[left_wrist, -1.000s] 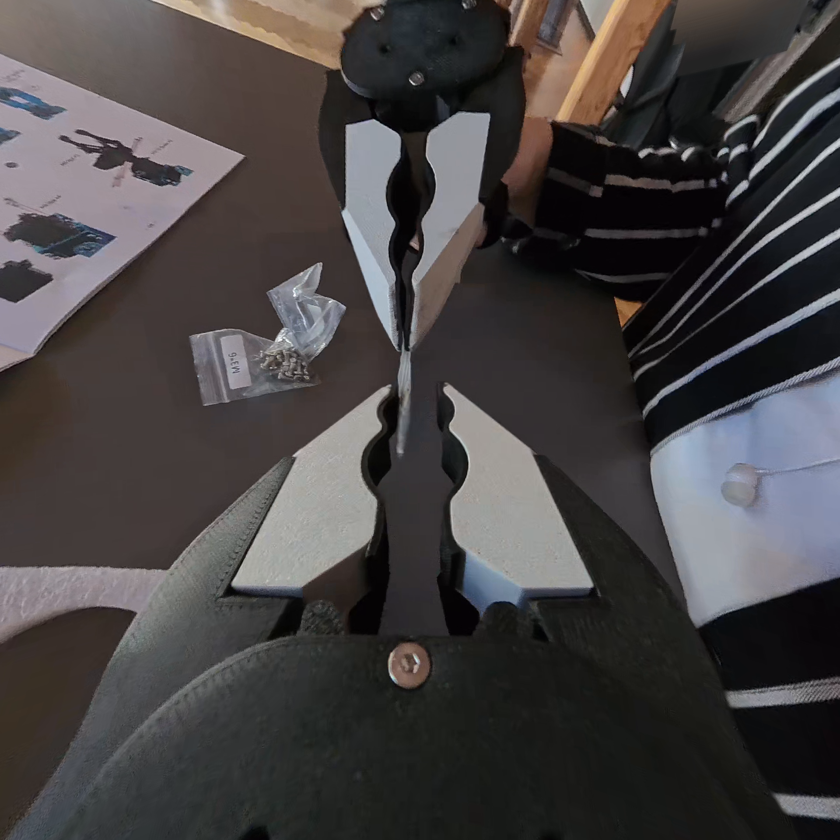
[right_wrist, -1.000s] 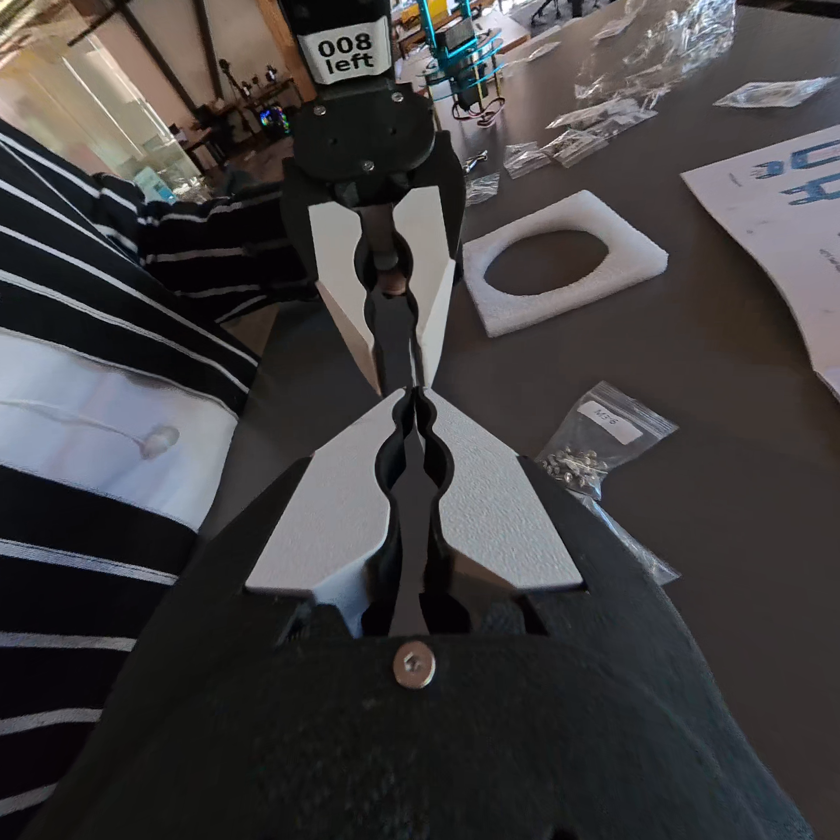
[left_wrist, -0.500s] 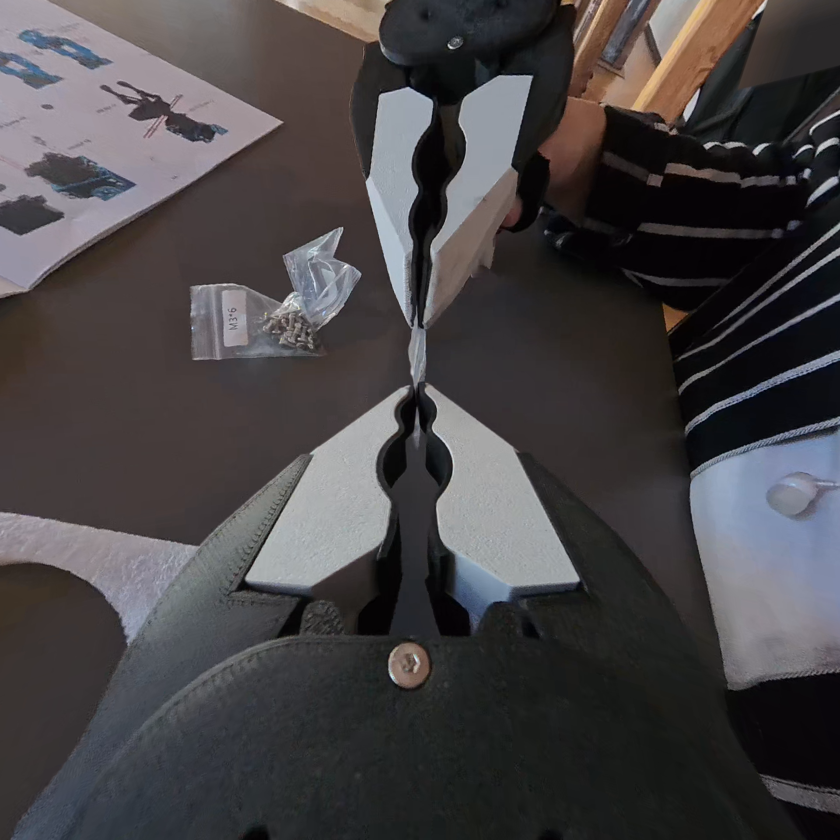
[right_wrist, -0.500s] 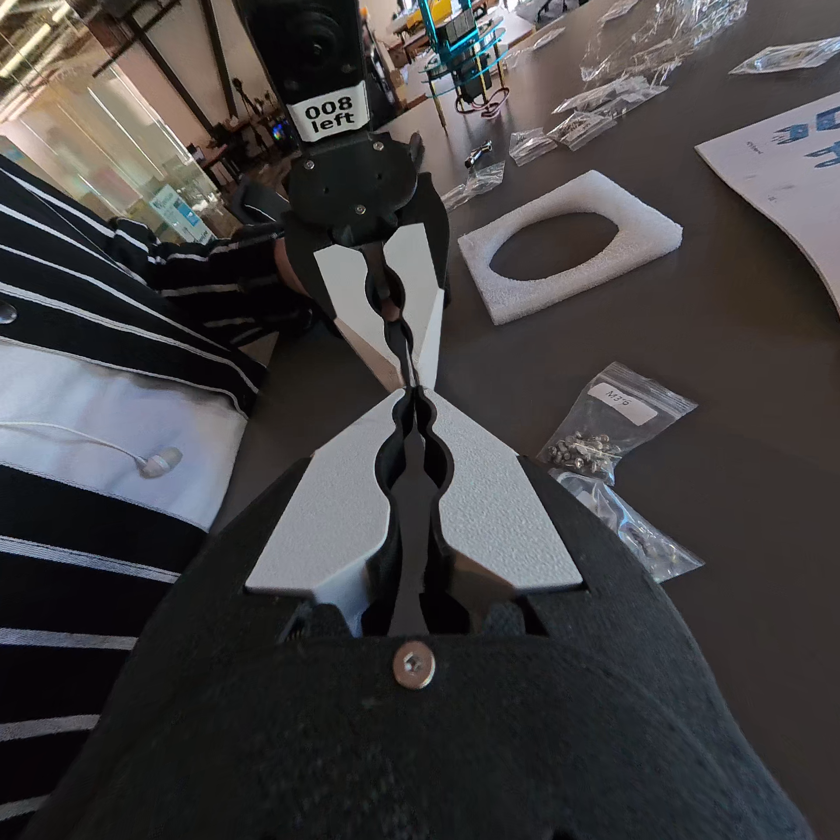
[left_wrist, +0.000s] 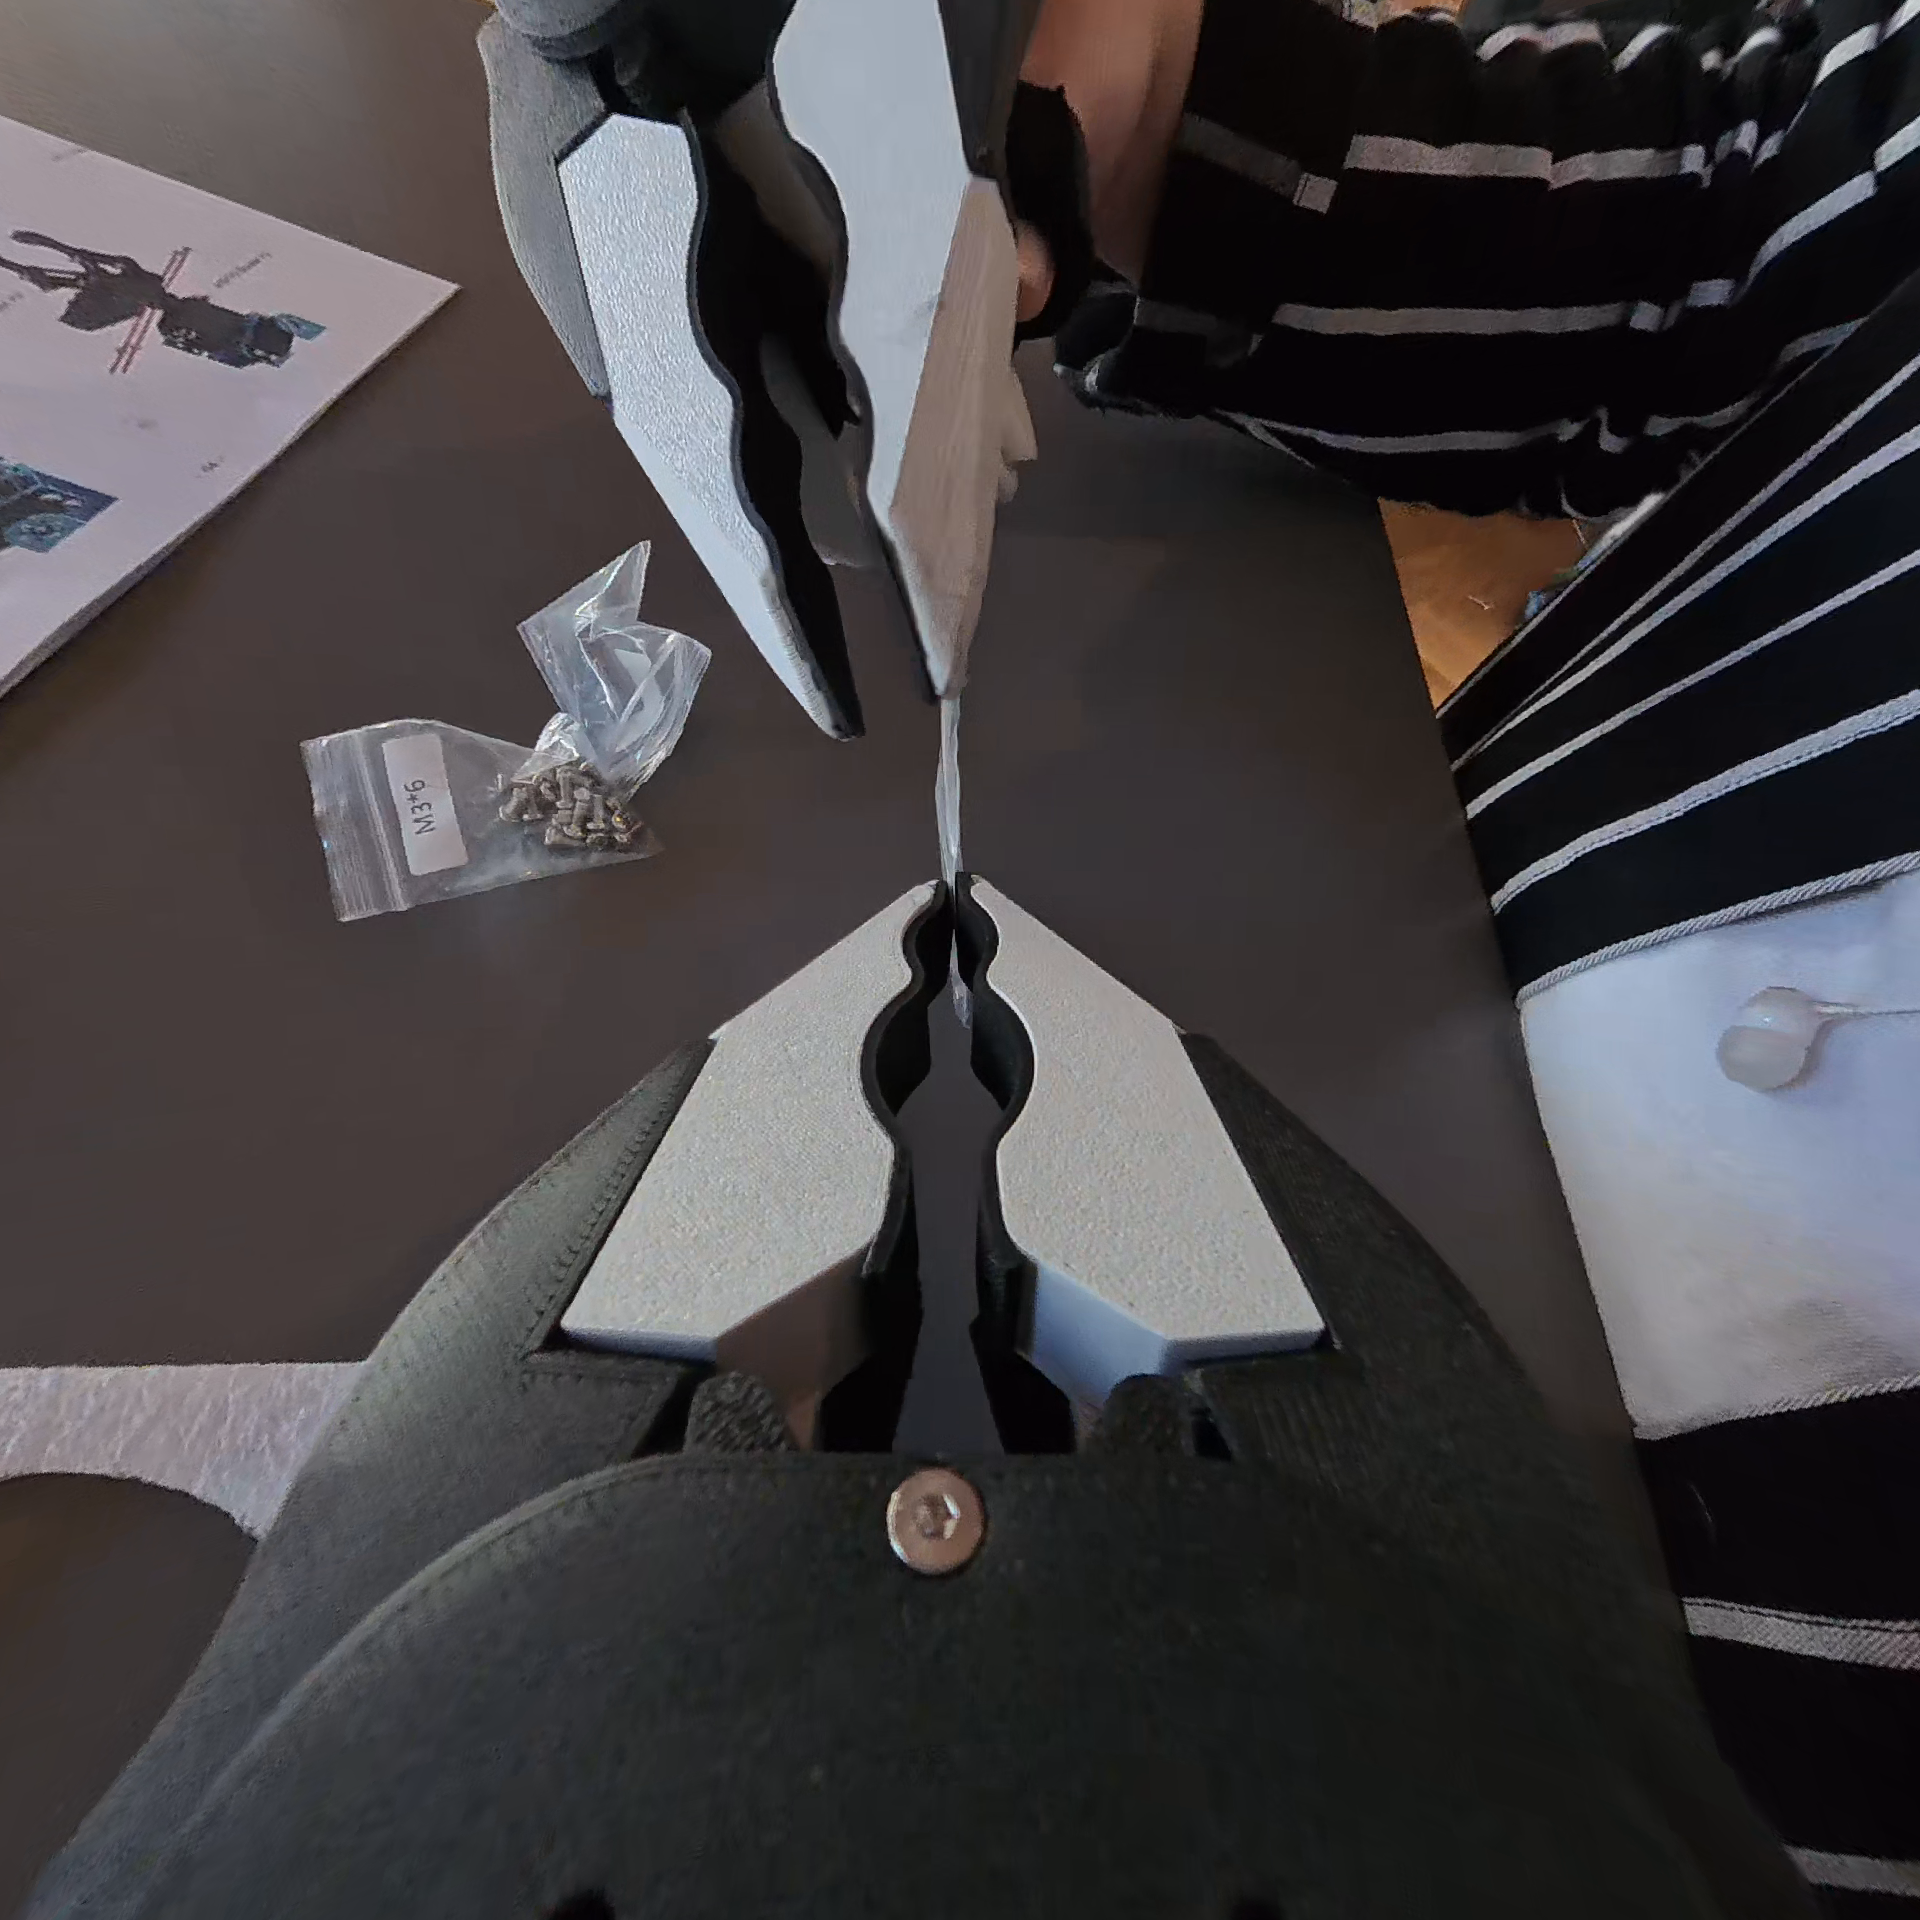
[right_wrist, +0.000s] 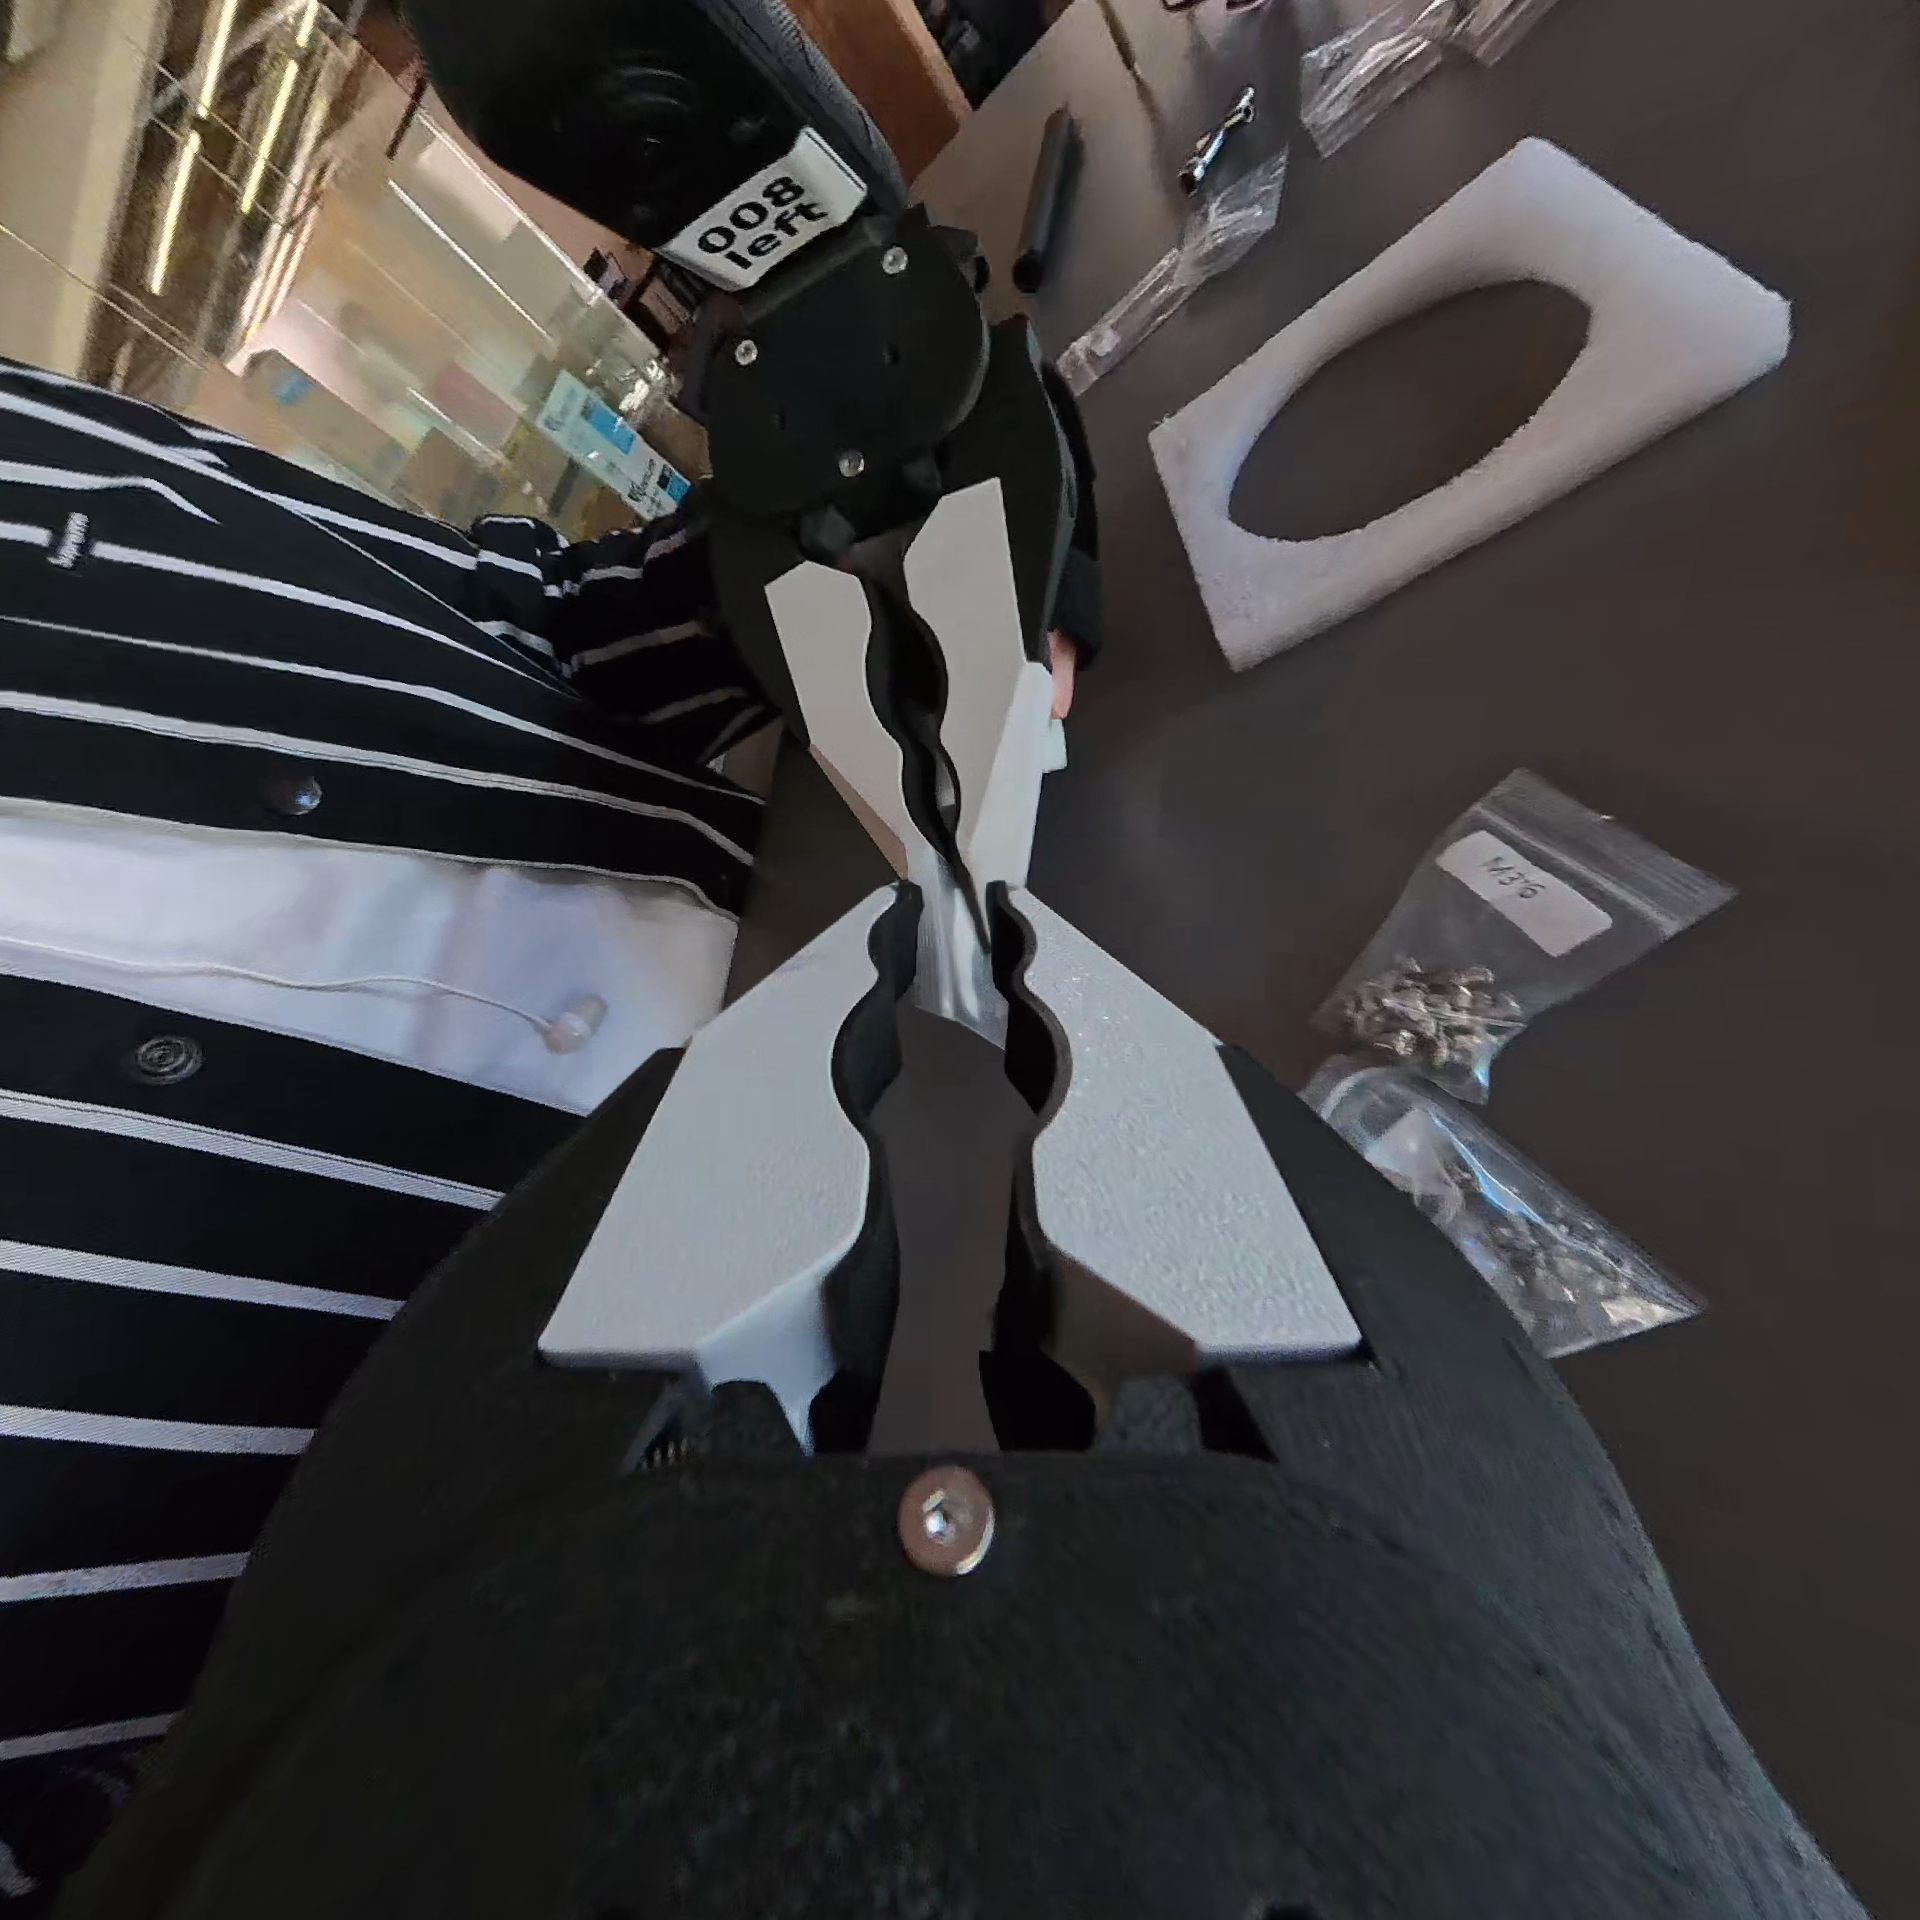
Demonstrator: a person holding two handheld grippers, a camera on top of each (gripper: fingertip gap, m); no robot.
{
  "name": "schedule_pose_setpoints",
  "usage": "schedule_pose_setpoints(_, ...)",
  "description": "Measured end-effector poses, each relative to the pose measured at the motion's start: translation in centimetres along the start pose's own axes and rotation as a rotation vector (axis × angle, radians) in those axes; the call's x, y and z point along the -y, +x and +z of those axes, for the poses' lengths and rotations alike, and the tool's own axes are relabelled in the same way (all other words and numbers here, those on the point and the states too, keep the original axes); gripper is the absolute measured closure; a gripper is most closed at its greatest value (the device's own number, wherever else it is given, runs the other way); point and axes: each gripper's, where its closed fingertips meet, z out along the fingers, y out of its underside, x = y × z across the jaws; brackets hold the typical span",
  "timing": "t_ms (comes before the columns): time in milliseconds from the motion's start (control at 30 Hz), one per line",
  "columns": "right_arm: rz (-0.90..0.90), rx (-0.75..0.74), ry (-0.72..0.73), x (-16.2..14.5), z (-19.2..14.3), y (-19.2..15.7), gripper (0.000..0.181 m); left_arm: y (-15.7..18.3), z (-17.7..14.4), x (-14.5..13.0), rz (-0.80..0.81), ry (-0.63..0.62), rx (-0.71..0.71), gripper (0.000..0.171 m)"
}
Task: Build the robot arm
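My left gripper (left_wrist: pixel 954 885) is shut on one end of a thin clear plastic piece (left_wrist: pixel 949 790), seen edge-on above the dark table (left_wrist: pixel 1143 831). My right gripper (left_wrist: pixel 894 712) faces it from above. Its fingers stand apart, and one fingertip (left_wrist: pixel 940 681) touches the far end of the plastic. In the right wrist view, my right gripper (right_wrist: pixel 953 896) is open with the clear plastic (right_wrist: pixel 951 971) lying loose between its fingers. The left gripper (right_wrist: pixel 940 847) pinches that plastic at its tips.
A labelled clear bag of small screws (left_wrist: pixel 488 810) and a second clear bag (left_wrist: pixel 613 644) lie on the table to the left. A printed sheet (left_wrist: pixel 156 416) and a white foam frame (right_wrist: pixel 1455 395) lie nearby. A person's striped sleeve (left_wrist: pixel 1558 260) is close on the right. Only a small space, under 4 cm, lies between the two pairs of fingers.
The right gripper has opened and let go of the clear plastic, while the left gripper has closed on it. Both grippers have tilted and moved closer together.
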Motion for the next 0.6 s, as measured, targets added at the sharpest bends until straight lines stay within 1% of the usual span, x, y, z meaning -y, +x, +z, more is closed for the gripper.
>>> schedule_pose_setpoints(133, -0.037, -0.016, -0.031, 0.0, 0.3, -0.4, 0.169, -0.1, 0.1, -0.1, 0.006, 0.0, 0.001, 0.171)
schedule_pose_setpoints(233, -0.029, -0.049, -0.046, -0.1, 0.3, 0.2, 0.171, 0.0, 0.1, 0.0, 0.013, 0.006, -0.003, 0.171)
schedule_pose_setpoints(400, -0.023, -0.048, -0.053, -0.1, 0.1, 0.2, 0.171, 0.1, 0.1, 0.0, 0.014, 0.01, -0.009, 0.171)
schedule_pose_setpoints(600, -0.051, -0.06, -0.132, -1.3, 0.7, 0.0, 0.169, 0.1, 0.0, 0.0, 0.012, 0.015, -0.014, 0.171)
